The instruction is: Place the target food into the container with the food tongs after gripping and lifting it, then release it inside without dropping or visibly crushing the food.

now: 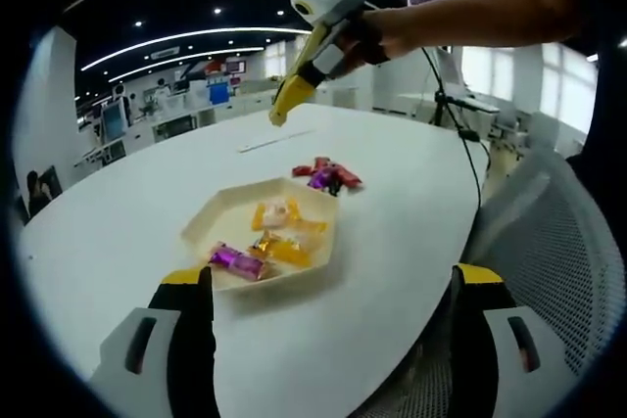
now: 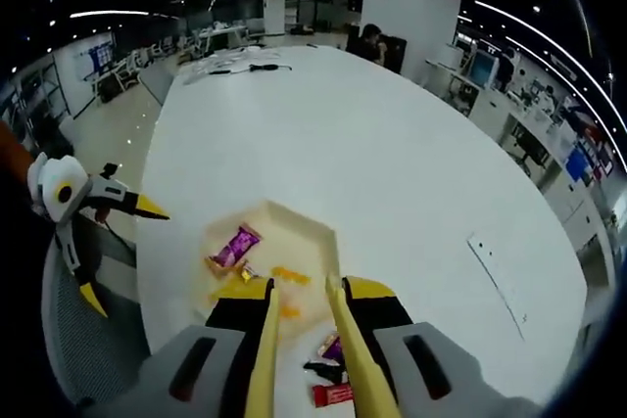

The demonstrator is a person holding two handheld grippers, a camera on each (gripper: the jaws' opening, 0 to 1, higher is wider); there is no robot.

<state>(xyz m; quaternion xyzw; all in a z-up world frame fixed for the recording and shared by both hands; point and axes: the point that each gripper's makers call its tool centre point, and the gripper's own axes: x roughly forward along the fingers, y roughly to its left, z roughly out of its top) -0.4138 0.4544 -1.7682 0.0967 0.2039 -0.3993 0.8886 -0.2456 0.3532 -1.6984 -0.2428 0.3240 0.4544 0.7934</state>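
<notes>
R hand-held gripper (image 1: 279,113) hovering w/ yellow tongs nearly closed, empty, above wrapped candies (image 1: 327,176) lying on table (image 1: 118,232) just beside hexagonal tray (image 1: 201,225); L hand-held gripper (image 2: 122,247) gaping wide, empty; candies likely light, crinkly, slippery—pinch mid-body gently.

The right gripper (image 2: 301,340) is hiding part of the tray (image 2: 312,230), and the loose candies (image 2: 331,371) are blurring together

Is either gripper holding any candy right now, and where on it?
Nothing is held. The left gripper stands wide open, empty; the right gripper, holding yellow food tongs, has nothing between the tips, above the white paper tray.
</notes>
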